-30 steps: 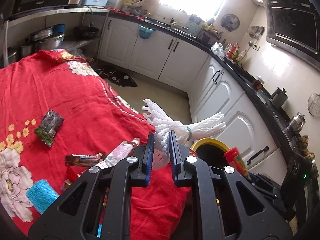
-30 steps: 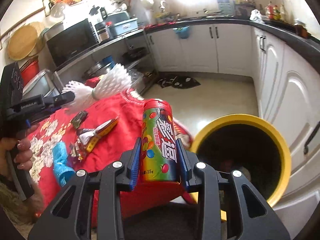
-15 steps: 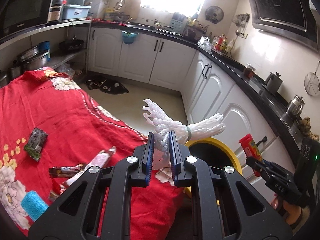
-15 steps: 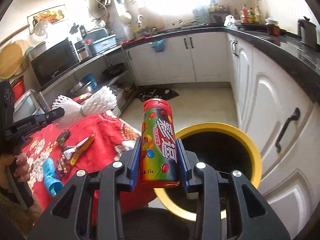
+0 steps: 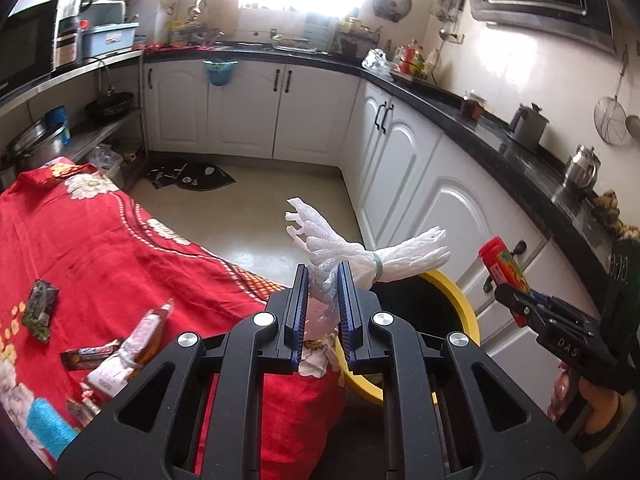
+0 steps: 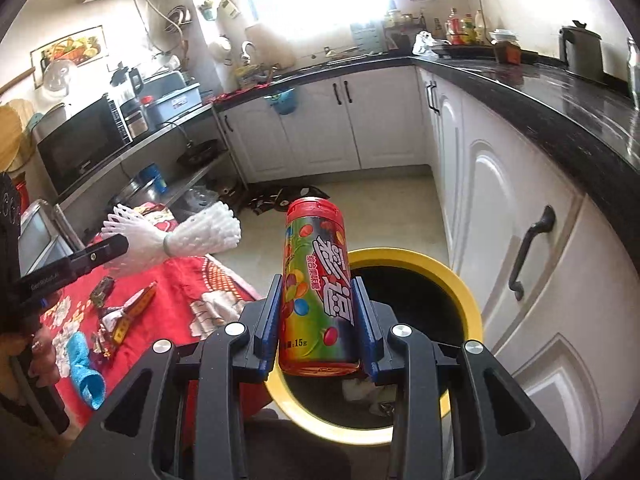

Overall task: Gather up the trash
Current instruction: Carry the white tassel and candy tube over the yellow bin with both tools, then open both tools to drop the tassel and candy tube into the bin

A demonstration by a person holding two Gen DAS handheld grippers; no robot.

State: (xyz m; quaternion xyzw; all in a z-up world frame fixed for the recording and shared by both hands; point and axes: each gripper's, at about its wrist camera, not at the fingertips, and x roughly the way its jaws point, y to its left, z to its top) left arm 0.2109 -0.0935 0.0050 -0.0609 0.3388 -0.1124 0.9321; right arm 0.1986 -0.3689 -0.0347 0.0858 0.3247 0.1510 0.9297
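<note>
Wrappers on red cloth, left tongs gripping foam net, right tongs gripping candy tube

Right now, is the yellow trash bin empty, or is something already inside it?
Not empty. The right wrist view looks down into the yellow trash bin, and crumpled white and dark scraps lie at its bottom. How full it is cannot be told.

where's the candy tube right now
The candy tube stands upright between the right gripper's pads, just before the yellow-rimmed bin, right of the red-clothed table.
</note>
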